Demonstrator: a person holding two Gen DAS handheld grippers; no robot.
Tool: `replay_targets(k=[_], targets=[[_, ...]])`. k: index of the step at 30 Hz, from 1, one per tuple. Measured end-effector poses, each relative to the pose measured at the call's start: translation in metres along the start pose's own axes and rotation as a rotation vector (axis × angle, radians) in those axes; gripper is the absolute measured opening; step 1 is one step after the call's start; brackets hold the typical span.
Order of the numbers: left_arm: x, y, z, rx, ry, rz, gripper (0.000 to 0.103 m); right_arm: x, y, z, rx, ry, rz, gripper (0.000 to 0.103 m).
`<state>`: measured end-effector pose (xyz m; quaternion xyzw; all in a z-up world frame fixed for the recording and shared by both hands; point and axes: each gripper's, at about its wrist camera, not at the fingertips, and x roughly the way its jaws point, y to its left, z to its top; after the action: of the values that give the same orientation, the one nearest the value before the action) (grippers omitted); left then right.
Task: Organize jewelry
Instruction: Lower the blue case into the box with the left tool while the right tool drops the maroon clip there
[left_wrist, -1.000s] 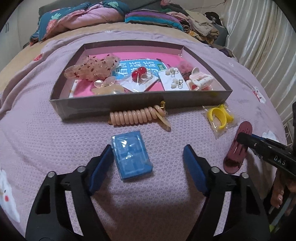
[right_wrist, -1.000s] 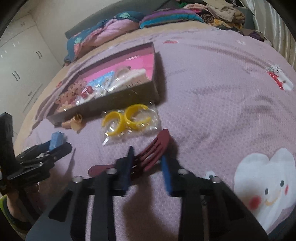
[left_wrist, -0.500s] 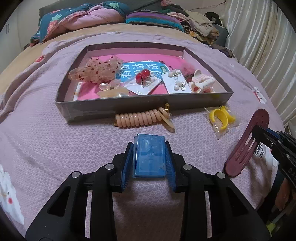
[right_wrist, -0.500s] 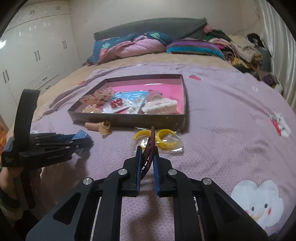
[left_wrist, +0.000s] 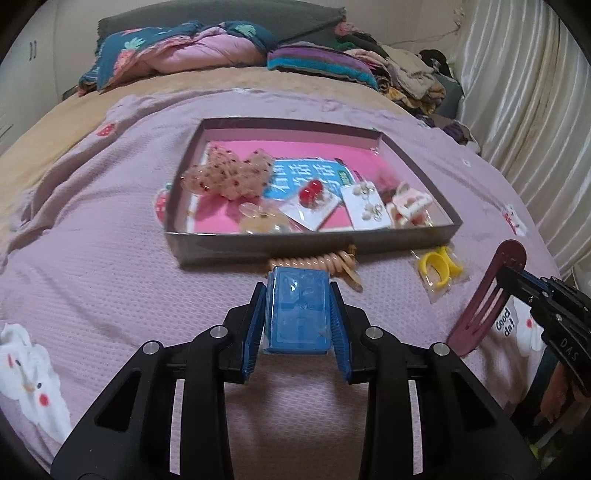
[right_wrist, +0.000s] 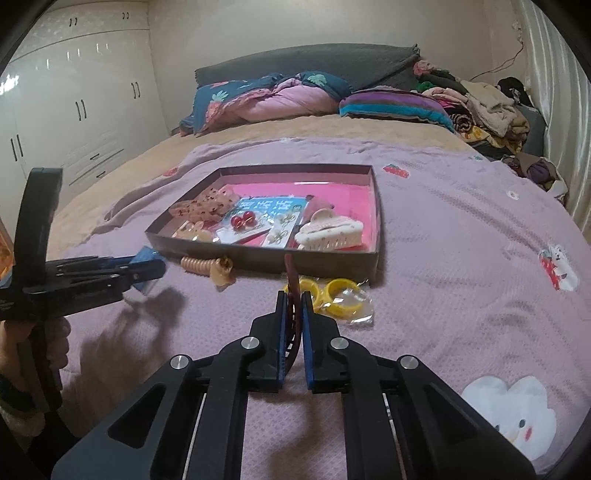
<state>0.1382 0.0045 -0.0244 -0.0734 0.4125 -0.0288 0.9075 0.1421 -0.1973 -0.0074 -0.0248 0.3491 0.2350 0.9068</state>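
Note:
My left gripper (left_wrist: 297, 291) is shut on a small blue plastic box (left_wrist: 298, 312) and holds it above the purple bedspread, short of the tray; it also shows in the right wrist view (right_wrist: 146, 260). My right gripper (right_wrist: 294, 295) is shut on a dark red hair clip (right_wrist: 291, 280), seen edge-on; the clip also shows in the left wrist view (left_wrist: 487, 295). The grey tray with a pink floor (left_wrist: 258, 249) holds several hair clips and earring cards. A coiled peach hair tie (left_wrist: 314, 262) and bagged yellow rings (left_wrist: 439, 267) lie in front of the tray.
Folded quilts (right_wrist: 277, 99) and piled clothes (right_wrist: 480, 107) lie at the head of the bed. White wardrobes (right_wrist: 74, 110) stand on the left, curtains (left_wrist: 535, 110) on the right. A white cartoon patch (left_wrist: 29, 380) is on the bedspread.
My left gripper closed on the blue box and lifted it off the bedspread. My right gripper closed on the dark red clip and raised it, turning it upright.

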Motion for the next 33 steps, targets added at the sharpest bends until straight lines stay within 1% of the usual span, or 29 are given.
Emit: replay_targets(k=[7,14,17,24,33], targets=[[-0.012,0.012,0.012,-0.033,-0.031,0.007,0.025,-0.006,-0.009,0.021,0.016,-0.040,-0.028,0.007],[-0.021,0.020,0.025,-0.054,-0.055,0.023,0.025,-0.011,-0.016,0.040,0.040,-0.079,-0.031,0.007],[-0.027,0.022,0.034,-0.068,-0.067,0.010,0.025,-0.011,-0.018,0.046,0.044,-0.088,-0.033,0.007],[-0.032,0.024,0.053,-0.060,-0.095,0.023,0.025,-0.013,-0.020,0.060,0.044,-0.118,-0.030,0.007],[-0.033,0.017,0.078,-0.035,-0.120,0.009,0.025,-0.013,-0.022,0.083,0.044,-0.158,-0.038,0.007]])
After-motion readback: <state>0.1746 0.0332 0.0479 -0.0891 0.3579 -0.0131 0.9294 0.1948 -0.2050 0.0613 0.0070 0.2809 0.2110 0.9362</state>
